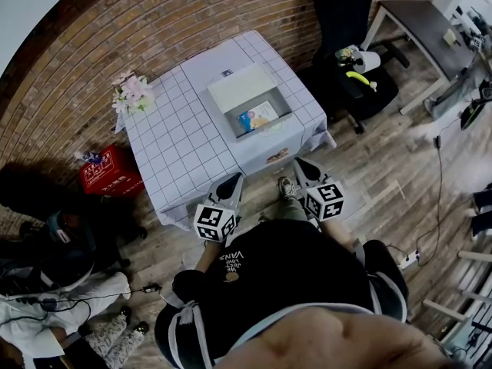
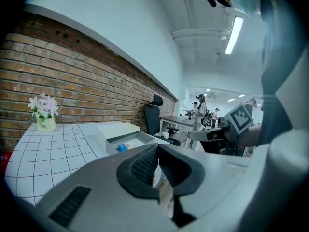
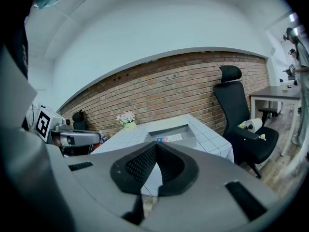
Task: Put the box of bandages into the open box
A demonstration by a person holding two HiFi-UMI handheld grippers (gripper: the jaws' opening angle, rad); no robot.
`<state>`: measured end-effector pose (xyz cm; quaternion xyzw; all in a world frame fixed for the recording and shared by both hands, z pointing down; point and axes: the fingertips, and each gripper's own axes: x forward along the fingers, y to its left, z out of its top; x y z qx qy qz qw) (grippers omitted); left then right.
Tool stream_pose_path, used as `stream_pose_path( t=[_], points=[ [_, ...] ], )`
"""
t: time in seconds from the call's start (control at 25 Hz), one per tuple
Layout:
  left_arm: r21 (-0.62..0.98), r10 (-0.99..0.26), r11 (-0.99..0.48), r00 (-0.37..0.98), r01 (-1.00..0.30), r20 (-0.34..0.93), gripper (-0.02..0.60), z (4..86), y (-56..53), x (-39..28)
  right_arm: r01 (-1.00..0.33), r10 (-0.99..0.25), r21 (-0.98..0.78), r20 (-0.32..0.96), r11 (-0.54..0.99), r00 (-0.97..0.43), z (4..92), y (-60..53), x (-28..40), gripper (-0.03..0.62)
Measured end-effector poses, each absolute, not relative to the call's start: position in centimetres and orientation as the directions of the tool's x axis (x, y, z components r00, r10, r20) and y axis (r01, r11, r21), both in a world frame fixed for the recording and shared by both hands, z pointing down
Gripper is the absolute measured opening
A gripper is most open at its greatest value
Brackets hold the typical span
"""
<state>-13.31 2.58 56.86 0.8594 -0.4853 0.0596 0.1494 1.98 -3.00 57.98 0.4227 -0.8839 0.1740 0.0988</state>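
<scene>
Person: black-shirted shoulders fill the bottom of the head view, with one shoe on the wooden floor between the two grippers
Left gripper: held just off the near edge of the bench and pointing toward it; jaws clenched pad to pad, with nothing between them
Right gripper: level with its partner, near the bench's near right corner; jaws also pressed together and empty
Marker cubes: one on each gripper, left and right, closer to the body than the jaws
Bench: draped in a white cloth with a grid of squares, standing close to the brick wall
Open box: on the right half of the bench, well apart from both grippers, its white lid folded back toward the wall
Box of bandages: blue, lying inside the open box beside a pale card
Flowers: pale blooms in a small pot at the bench's far left corner
Red crate: on the floor just left of the bench
Black chair: right of the bench, with a paper roll on its seat
Desk: beyond the chair, at the upper right
</scene>
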Motion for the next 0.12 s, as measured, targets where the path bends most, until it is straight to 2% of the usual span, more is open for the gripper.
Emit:
stream_pose_path(
  t=[0.12],
  points=[
    [0.201, -0.815, -0.486, 0.524, -0.851, 0.247, 0.012, 56.99, 2.25, -13.25, -0.782, -0.713, -0.222, 0.321, 0.583, -0.623, 58.13, -3.30, 2.04, -0.003]
  ],
)
